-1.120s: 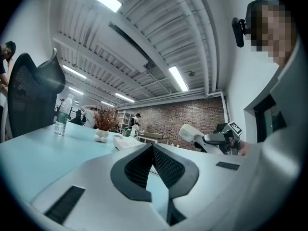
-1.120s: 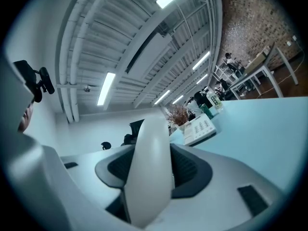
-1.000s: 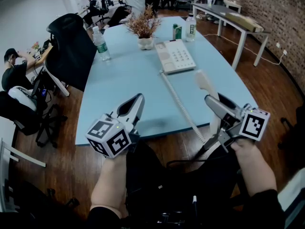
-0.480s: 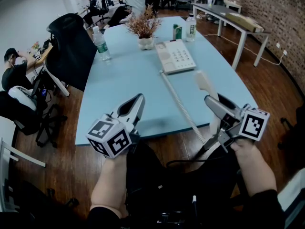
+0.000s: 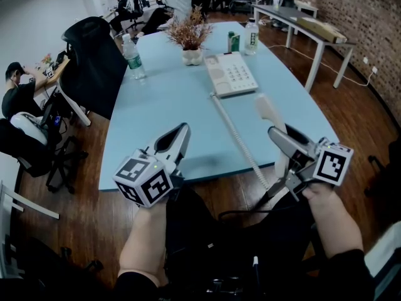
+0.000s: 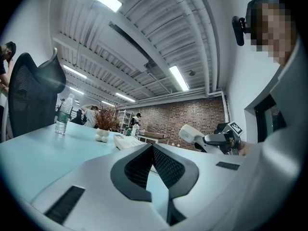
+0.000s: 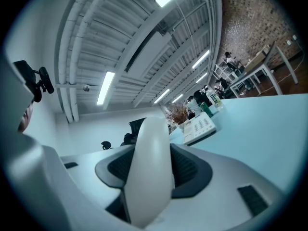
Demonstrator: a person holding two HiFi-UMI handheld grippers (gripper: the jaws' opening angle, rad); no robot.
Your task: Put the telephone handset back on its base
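The white telephone base [image 5: 230, 73] with its keypad lies at the far middle of the light-blue table [image 5: 163, 105]. My right gripper [image 5: 276, 134] is shut on the white handset [image 5: 268, 110], which sticks up and away above the table's near right edge. In the right gripper view the handset [image 7: 150, 170] fills the gap between the dark pads, with the base [image 7: 199, 125] ahead. A coiled cord [image 5: 240, 142] runs from base to handset. My left gripper [image 5: 181, 130] hovers over the near edge, shut and holding nothing; its tips [image 6: 153, 147] meet.
A vase of dried plants [image 5: 190, 39], a green can [image 5: 233, 41] and a bottle [image 5: 250, 36] stand behind the base. A water bottle [image 5: 133, 58] is at the far left. A black chair [image 5: 94, 61] stands at the table's left; people sit beyond.
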